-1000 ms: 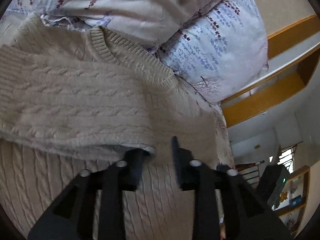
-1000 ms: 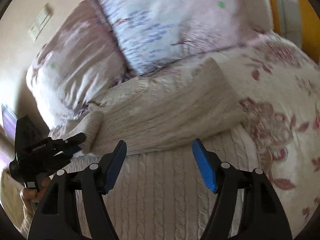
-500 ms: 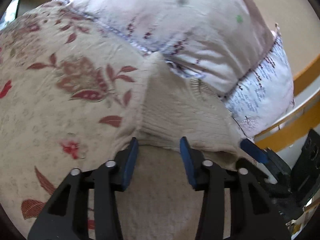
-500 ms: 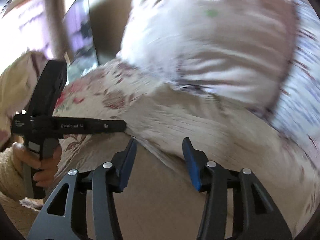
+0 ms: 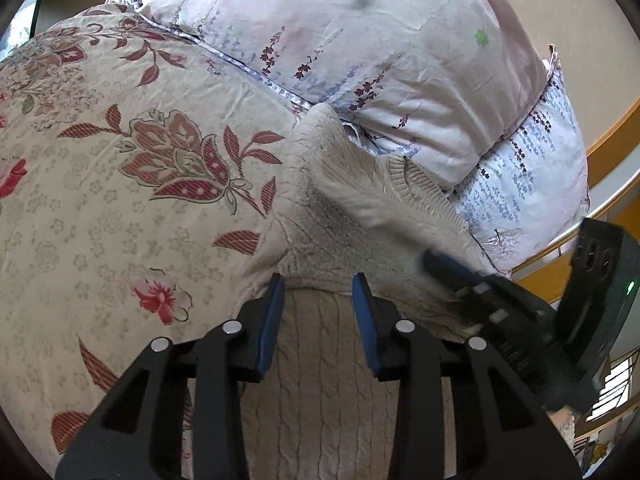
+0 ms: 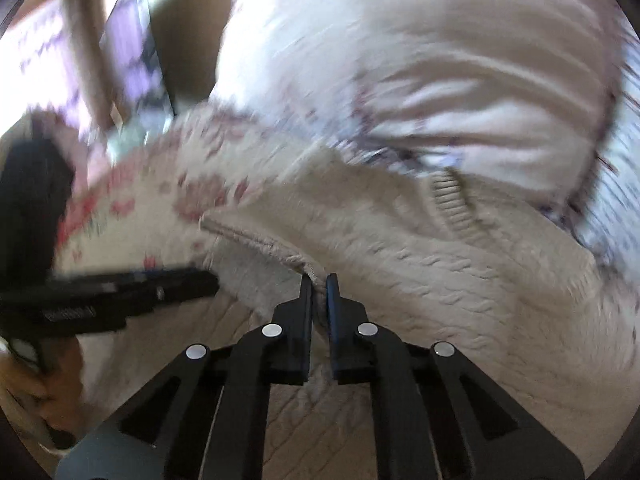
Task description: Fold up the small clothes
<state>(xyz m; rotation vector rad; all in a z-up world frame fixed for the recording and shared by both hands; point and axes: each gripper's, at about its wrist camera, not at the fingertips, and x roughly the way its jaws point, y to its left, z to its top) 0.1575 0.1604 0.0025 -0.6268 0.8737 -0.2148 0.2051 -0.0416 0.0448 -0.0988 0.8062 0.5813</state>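
sweater [image 5: 340, 216] lies on bedspread [image 5: 120, 184], pillows [image 5: 380, 48] behind it.

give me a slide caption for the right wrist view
Right gripper pinches the folded edge of a beige knit sweater on a floral bed.

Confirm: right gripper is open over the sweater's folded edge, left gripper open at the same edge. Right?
Not quite. The right gripper is shut on the sweater: its jaws have just been closing and pinch the folded edge, as the right wrist view shows. The left gripper is open at that edge, as you said.
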